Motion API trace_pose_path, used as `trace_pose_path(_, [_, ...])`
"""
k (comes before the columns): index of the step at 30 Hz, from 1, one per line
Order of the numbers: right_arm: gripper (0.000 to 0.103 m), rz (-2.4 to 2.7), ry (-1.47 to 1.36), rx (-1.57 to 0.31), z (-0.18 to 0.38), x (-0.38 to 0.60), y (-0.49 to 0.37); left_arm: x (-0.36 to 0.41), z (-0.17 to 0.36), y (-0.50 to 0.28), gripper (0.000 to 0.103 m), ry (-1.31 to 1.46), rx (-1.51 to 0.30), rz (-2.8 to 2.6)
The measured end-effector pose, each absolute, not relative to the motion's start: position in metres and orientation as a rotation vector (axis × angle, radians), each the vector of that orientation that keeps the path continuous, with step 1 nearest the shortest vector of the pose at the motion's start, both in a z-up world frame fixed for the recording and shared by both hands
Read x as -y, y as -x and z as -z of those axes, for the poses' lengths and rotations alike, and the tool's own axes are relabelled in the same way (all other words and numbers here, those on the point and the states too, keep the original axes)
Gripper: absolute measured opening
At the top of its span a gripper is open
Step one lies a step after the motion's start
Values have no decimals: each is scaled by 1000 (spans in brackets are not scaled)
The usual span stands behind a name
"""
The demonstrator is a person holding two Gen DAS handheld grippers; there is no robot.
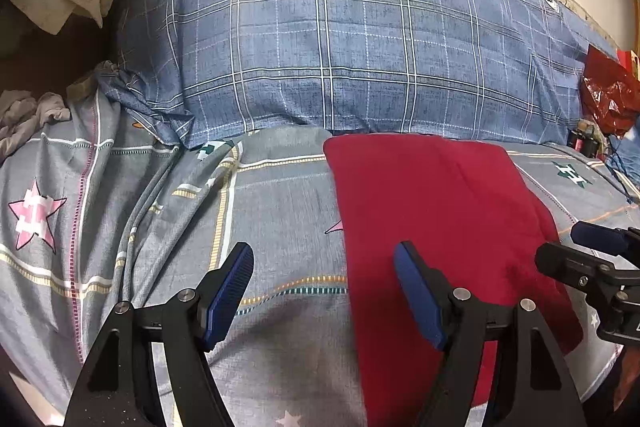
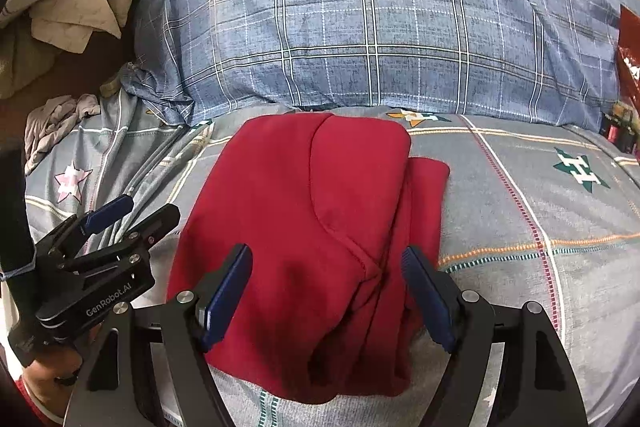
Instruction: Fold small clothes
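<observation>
Red garment (image 2: pixel 304 227) lies partly folded on the bed (image 2: pixel 540 211), long axis running away from me. My right tongs (image 2: pixel 326 291) straddle its near end, nearer than my left tongs (image 1: pixel 324 297); both gape wide, holding nothing.

A grey patterned bedsheet (image 1: pixel 280 195) lies below a big blue plaid pillow (image 1: pixel 360 59).

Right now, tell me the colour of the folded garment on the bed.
Solid red garment; right wrist view shows it best.

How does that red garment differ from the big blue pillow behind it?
The red garment is plain, while the blue pillow is checked and carries a round crest. The garment lies flat and folded; the pillow is plump and bulging. The garment is smaller than the pillow. Both rest on the grey patterned bedsheet.
</observation>
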State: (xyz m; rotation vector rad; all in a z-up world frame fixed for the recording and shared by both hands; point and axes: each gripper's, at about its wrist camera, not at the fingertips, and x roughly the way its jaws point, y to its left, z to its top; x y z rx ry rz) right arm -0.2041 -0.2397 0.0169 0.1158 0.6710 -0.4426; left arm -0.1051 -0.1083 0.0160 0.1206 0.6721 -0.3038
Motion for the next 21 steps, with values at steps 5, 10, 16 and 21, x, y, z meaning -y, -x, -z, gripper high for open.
trace_pose_path(5, [79,445,-122,-677,-13,240,203,108,-16,104,73,-111,-677,298])
trace_pose_path(10, [79,441,-103,-680,-14,238,199,107,-15,102,73,-108,-680,297])
trace_pose_path(16, [79,441,-110,-682,-15,240,196,111,-13,103,73,-131,-665,292])
trace_pose_path(21, [79,434,-101,-690,-13,239,194,109,-14,100,73,-106,-684,306])
